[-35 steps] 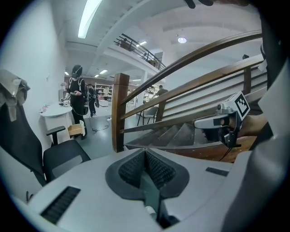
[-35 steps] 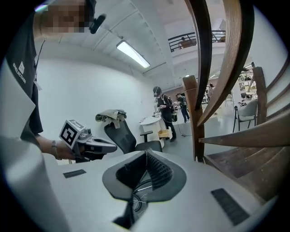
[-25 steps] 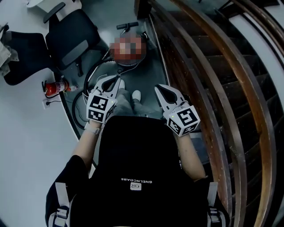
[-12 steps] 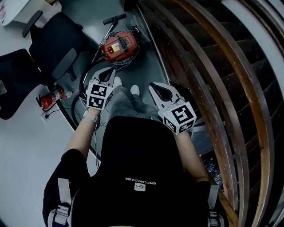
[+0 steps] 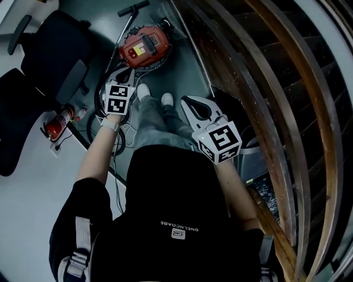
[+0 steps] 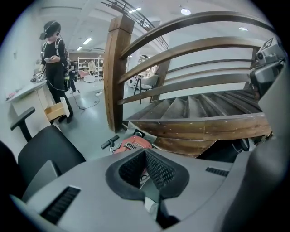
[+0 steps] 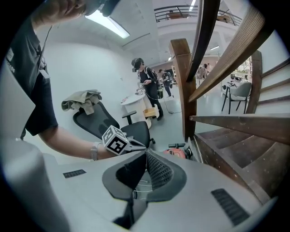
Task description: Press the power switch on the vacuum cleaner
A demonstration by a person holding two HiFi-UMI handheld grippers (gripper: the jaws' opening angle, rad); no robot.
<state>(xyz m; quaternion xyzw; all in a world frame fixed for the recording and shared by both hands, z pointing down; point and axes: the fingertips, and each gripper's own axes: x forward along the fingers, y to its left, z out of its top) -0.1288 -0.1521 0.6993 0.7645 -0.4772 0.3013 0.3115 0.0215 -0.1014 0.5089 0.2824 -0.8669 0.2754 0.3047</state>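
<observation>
The red vacuum cleaner point(image 5: 144, 45) sits on the grey floor at the foot of the stairs, its black wand handle point(image 5: 132, 8) beyond it. My left gripper point(image 5: 122, 76) is stretched out ahead, its shut jaws pointing at the vacuum and a short way from it. In the left gripper view the vacuum cleaner point(image 6: 131, 145) shows just past the closed tips of the left gripper point(image 6: 145, 152). My right gripper point(image 5: 190, 102) hangs back beside the person's legs, shut and empty. From the right gripper view, the vacuum cleaner point(image 7: 178, 152) lies ahead and the left gripper point(image 7: 118, 140) reaches in from the left.
A curved wooden staircase and railing point(image 5: 259, 82) fill the right side. Black office chairs point(image 5: 49, 49) stand on the left, with a red fire extinguisher point(image 5: 55, 124) by the wall. A black hose point(image 5: 99, 118) loops on the floor. Another person point(image 6: 54, 50) stands far off.
My left arm has stretched forward, bringing the left gripper closer to the vacuum. The right gripper has stayed about where it was. Both stay shut.
</observation>
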